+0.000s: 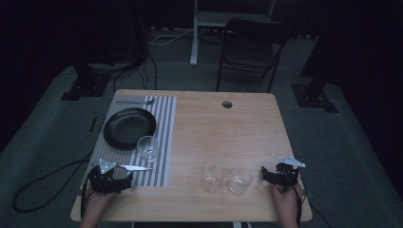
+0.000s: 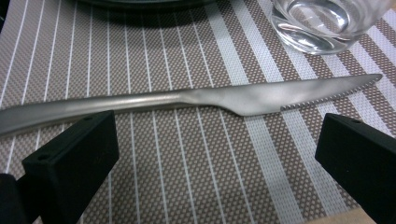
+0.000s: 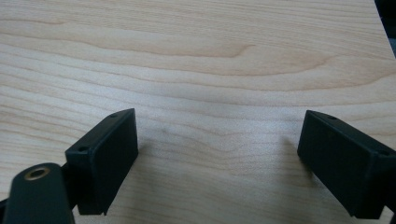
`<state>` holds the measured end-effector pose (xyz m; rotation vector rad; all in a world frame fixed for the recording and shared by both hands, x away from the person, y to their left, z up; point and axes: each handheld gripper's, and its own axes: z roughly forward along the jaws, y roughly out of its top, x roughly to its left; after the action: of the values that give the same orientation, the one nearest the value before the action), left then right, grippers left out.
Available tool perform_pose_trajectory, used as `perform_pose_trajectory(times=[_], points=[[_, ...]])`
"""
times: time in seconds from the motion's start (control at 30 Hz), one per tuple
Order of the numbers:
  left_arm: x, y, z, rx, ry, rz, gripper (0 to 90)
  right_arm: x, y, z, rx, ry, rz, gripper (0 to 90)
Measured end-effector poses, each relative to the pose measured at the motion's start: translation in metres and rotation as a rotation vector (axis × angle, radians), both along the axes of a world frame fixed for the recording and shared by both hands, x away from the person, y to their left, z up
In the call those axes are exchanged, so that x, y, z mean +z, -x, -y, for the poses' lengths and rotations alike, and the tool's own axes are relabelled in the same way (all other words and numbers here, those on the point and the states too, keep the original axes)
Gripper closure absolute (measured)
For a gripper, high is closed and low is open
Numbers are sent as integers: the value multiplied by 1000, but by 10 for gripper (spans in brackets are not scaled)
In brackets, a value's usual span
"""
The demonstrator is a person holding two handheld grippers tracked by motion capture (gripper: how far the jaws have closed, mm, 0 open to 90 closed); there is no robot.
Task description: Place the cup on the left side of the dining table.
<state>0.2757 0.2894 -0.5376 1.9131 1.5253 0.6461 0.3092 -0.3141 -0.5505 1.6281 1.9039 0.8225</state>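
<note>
Steel knife (image 2: 187,100) lies flat on the striped placemat (image 1: 164,142), at 6 o'clock from the black plate (image 1: 129,127). Left gripper (image 2: 215,154) is spread wide just before it. Right gripper (image 3: 219,154), at 3 o'clock from two glasses (image 1: 225,178), is spread over bare table (image 3: 196,56).
</note>
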Motion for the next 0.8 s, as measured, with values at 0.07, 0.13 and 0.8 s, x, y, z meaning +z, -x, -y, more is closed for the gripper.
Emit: perform_pose_trajectory(times=[0.07,0.13,0.8], points=[[0,2,-3,18,11,1,1,0,0,0,0,0,0,118],[0,3,-6,39,12,-3,1,0,0,0,0,0,0,118],[-9,10,-9,161,-12,-33,1,0,0,0,0,0,0,118]])
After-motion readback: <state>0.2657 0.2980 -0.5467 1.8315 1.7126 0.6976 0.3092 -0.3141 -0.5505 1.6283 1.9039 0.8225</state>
